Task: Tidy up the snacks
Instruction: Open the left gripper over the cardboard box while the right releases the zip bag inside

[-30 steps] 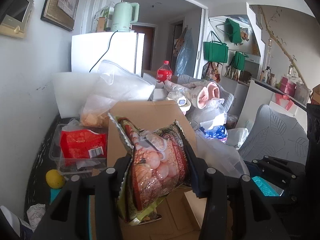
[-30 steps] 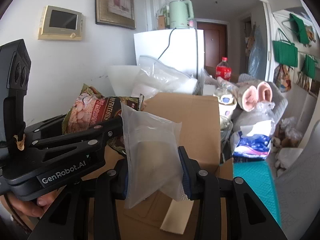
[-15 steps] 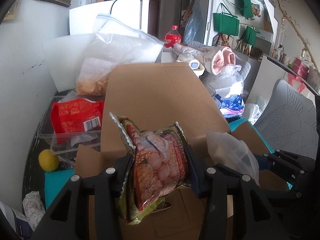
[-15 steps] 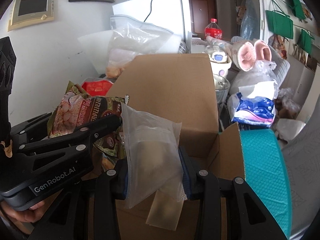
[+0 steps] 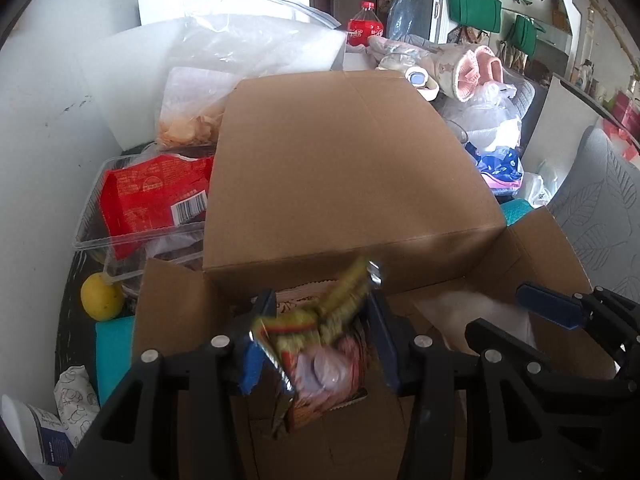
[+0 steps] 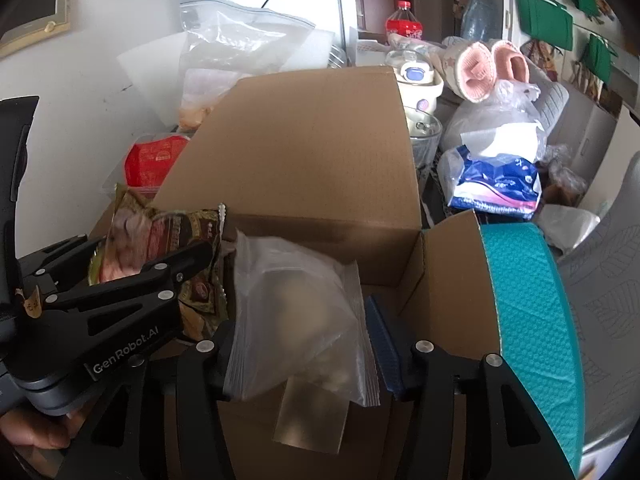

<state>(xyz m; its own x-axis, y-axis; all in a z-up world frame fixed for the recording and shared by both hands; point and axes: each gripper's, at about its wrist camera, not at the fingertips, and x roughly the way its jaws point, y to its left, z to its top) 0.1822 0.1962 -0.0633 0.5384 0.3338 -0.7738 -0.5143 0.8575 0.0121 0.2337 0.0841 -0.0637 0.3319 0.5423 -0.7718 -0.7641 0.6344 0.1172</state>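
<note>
Left gripper [image 5: 320,332] opening, blurred snack packet [image 5: 320,356] over cardboard box [image 5: 344,168]

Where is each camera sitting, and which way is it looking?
Left wrist: on the left gripper, looking down into the cardboard box, snack packet between its fingers; the right gripper's blue pad shows beside it.
Right wrist: on the right gripper, looking into that box past a clear bag; the left gripper and a hand show.
Shared: box, red bag, cola bottle.

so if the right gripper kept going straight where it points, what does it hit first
Most likely the clear zip bag sitting between the jaws of the right gripper, which have just been opening, then the floor of the open cardboard box beneath it. Depth there is hard to judge.
</note>
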